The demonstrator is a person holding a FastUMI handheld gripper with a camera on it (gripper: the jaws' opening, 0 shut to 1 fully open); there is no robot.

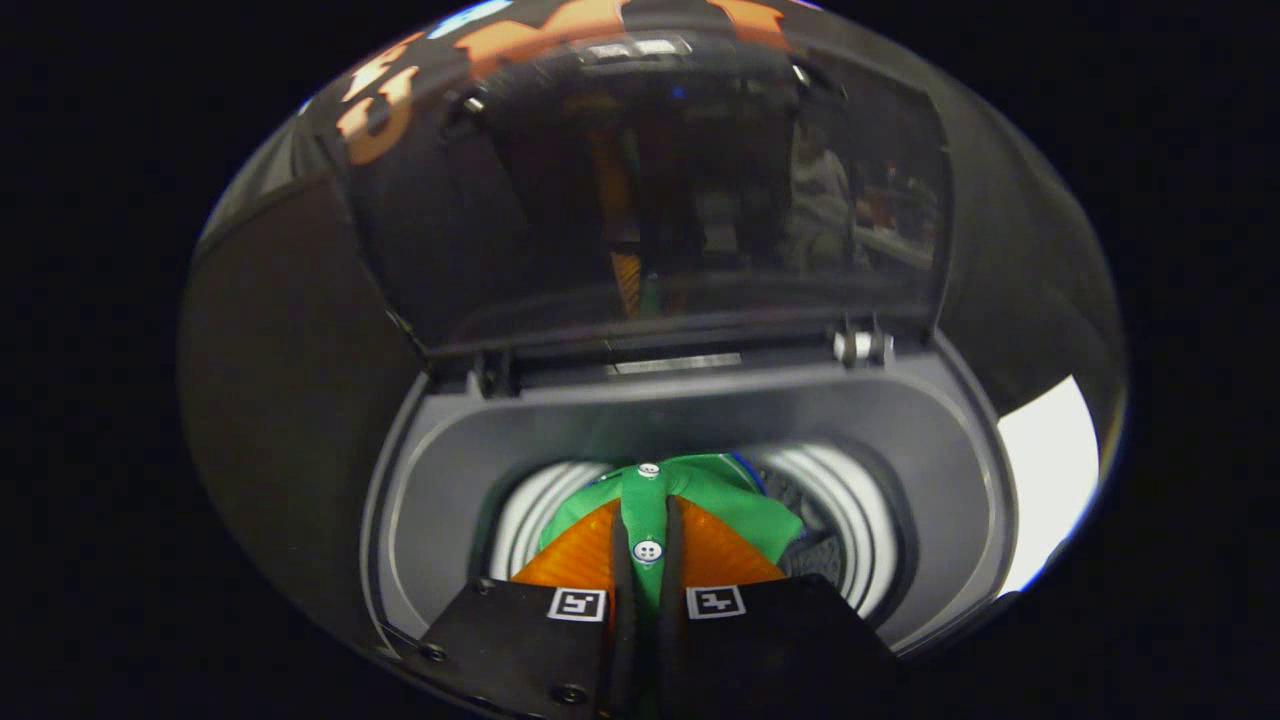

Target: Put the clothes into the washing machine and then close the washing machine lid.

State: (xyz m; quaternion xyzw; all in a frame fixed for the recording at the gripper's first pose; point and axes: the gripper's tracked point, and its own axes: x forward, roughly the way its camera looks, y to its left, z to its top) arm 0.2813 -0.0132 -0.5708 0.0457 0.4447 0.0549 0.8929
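Dark booth cloth surrounds my view. I have the green buttoned shirt (700, 495) pinched between both fingers of the gripper (648, 560), hanging over the washing machine drum (850, 500), inside the grey tub rim (700, 410). The glass lid (650, 190) stands open behind. If I let go too high, I judge fabric could drape over the rim and block the lid.

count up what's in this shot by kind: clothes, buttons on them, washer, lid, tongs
green garment, clamped between the fingers over the drum opening: 1
white buttons on its placket: 2
washing machine: 1
lid, raised open behind the opening: 1
tongs, shut on the garment: 1
total: 6
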